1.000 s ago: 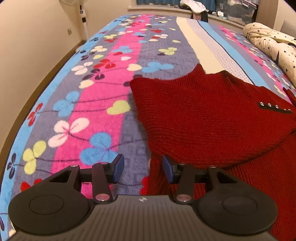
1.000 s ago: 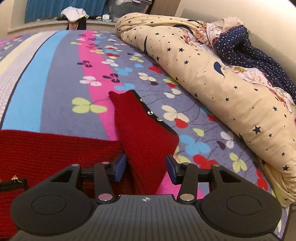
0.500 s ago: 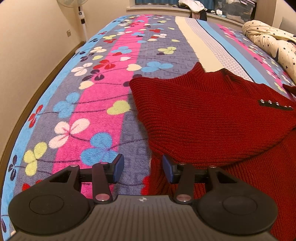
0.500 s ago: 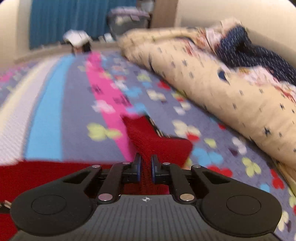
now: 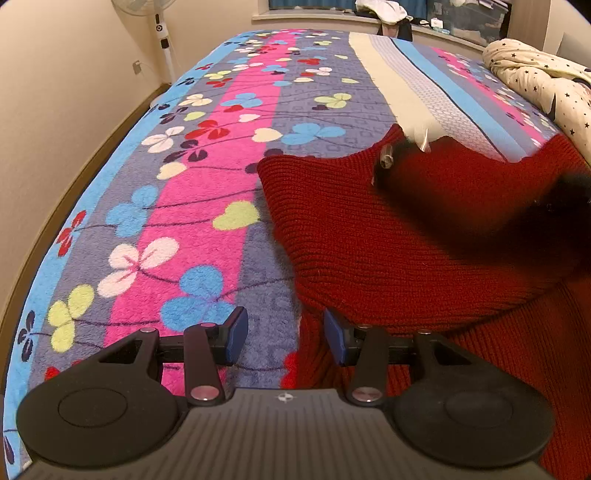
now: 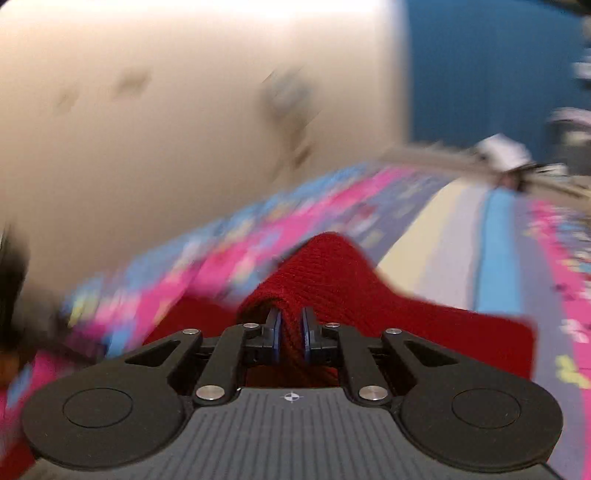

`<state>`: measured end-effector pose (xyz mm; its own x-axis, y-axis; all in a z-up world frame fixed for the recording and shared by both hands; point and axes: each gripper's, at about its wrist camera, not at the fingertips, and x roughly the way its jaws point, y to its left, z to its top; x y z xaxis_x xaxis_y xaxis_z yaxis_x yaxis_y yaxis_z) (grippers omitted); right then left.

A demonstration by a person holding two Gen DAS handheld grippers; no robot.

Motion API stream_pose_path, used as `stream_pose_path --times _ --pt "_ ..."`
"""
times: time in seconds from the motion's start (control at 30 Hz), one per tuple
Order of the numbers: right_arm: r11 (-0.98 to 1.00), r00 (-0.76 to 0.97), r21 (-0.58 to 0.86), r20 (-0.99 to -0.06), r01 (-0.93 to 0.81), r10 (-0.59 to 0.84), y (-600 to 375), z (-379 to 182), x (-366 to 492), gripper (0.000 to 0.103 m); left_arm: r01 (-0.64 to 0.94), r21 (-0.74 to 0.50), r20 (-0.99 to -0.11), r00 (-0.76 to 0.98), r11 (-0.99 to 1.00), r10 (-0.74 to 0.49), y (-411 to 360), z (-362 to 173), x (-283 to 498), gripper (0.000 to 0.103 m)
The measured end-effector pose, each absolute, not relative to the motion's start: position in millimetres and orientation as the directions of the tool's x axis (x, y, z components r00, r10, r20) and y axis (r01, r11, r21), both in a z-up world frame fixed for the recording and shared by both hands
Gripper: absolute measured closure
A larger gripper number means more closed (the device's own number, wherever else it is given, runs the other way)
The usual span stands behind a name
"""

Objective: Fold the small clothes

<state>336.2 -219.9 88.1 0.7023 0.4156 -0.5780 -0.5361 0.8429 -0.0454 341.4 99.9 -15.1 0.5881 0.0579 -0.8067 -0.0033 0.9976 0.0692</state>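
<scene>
A dark red knitted sweater point(image 5: 388, 229) lies on the flowered bedspread point(image 5: 207, 192), one sleeve folded across its body. My left gripper point(image 5: 284, 334) is open and empty, low over the sweater's near left edge. My right gripper point(image 6: 291, 334) is shut on the red sleeve point(image 6: 325, 273) and holds it lifted; the right wrist view is blurred by motion. In the left wrist view the right gripper shows as a dark blur point(image 5: 480, 206) over the sweater's right part.
A cream star-patterned duvet point(image 5: 543, 81) lies at the far right of the bed. A standing fan point(image 5: 159, 37) is by the wall on the left. A window ledge with clothes and boxes point(image 5: 388, 14) runs behind the bed.
My right gripper closed on the buttoned sleeve, lifted it and swung it left over the sweater's body. My left gripper stayed open in place.
</scene>
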Motion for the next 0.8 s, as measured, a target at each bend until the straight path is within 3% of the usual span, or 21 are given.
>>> stream_pose_path --times 0.13,0.43,0.5,0.57,0.6,0.7,0.8 --pt "0.892 0.665 -0.140 -0.718 -0.429 0.207 -223.6 54.7 359.5 0.091 -0.002 0.064 -0.808 0.587 0.998 0.053 100.4 -14.9 341.3 0.052" --pt "0.964 0.684 -0.117 -0.725 -0.238 0.081 -247.0 63.3 379.4 0.090 0.000 0.068 -0.808 0.586 0.998 0.055 99.4 -14.7 341.4 0.052" --pt "0.964 0.675 -0.136 -0.735 -0.229 0.057 -249.6 61.0 380.0 0.080 0.006 0.063 -0.806 0.590 0.998 0.048 99.3 -14.0 341.0 0.052" --pt "0.963 0.670 -0.166 -0.742 -0.213 0.020 -253.4 50.4 378.7 0.049 0.011 0.062 -0.804 0.593 0.998 0.043 99.2 -13.6 341.0 0.052" --pt "0.964 0.674 -0.175 -0.738 -0.201 0.006 -254.8 49.0 379.1 0.045 0.013 0.066 -0.806 0.590 0.998 0.045 99.1 -14.2 341.5 0.052" --pt "0.964 0.707 -0.130 -0.703 -0.233 0.076 -254.3 57.5 373.3 0.044 0.012 0.061 -0.808 0.588 0.998 0.042 99.6 -12.6 342.5 0.052" --pt "0.923 0.766 -0.149 -0.612 -0.355 0.196 -232.9 73.2 354.9 0.044 0.015 0.052 -0.803 0.594 0.999 0.034 99.2 -9.2 342.6 0.052"
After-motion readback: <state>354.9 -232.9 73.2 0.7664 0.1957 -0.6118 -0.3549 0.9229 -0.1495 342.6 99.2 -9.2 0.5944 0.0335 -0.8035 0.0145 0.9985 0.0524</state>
